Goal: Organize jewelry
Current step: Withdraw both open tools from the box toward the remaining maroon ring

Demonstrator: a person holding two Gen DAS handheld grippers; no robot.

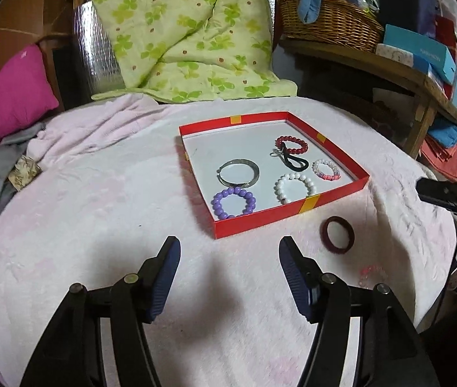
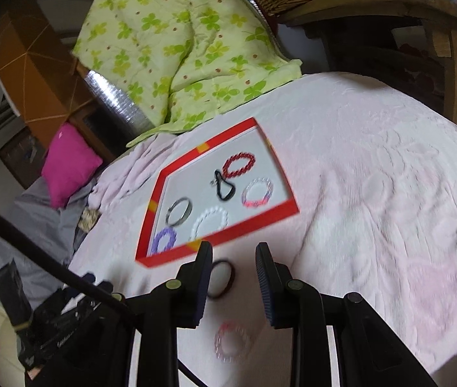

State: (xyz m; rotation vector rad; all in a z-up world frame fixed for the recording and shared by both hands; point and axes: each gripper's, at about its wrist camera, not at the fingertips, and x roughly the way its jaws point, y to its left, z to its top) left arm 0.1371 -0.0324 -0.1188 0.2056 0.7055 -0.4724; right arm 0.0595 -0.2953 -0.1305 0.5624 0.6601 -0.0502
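Bracelets are sitting inside the red tray (image 1: 262,217) on the pink blanket (image 1: 99,219): purple beaded bracelet (image 1: 234,203), silver bangle (image 1: 238,172), white beaded bracelet (image 1: 295,188). I am holding my left hand-held gripper (image 1: 230,280) released before the tray, and my right hand-held gripper (image 2: 234,285) parted, empty, hovering over the dark red bangle (image 2: 223,277) and pink beaded bracelet (image 2: 231,342), both lying outside the tray.

I see the shallow box lid (image 1: 262,217) lying on the blanket-covered table (image 1: 99,213), with six pieces inside: two beaded bracelets (image 1: 233,202) (image 1: 295,187) along its near wall, a bangle (image 1: 238,172) behind the left one, three more toward the far right corner. Outside, just right of the near corner, a wide bangle (image 1: 337,234) lies on the blanket, another beaded bracelet (image 2: 231,342) nearer me. A quilt (image 1: 183,32) hangs behind the table, a wicker basket (image 1: 331,19) on the shelf to the right.
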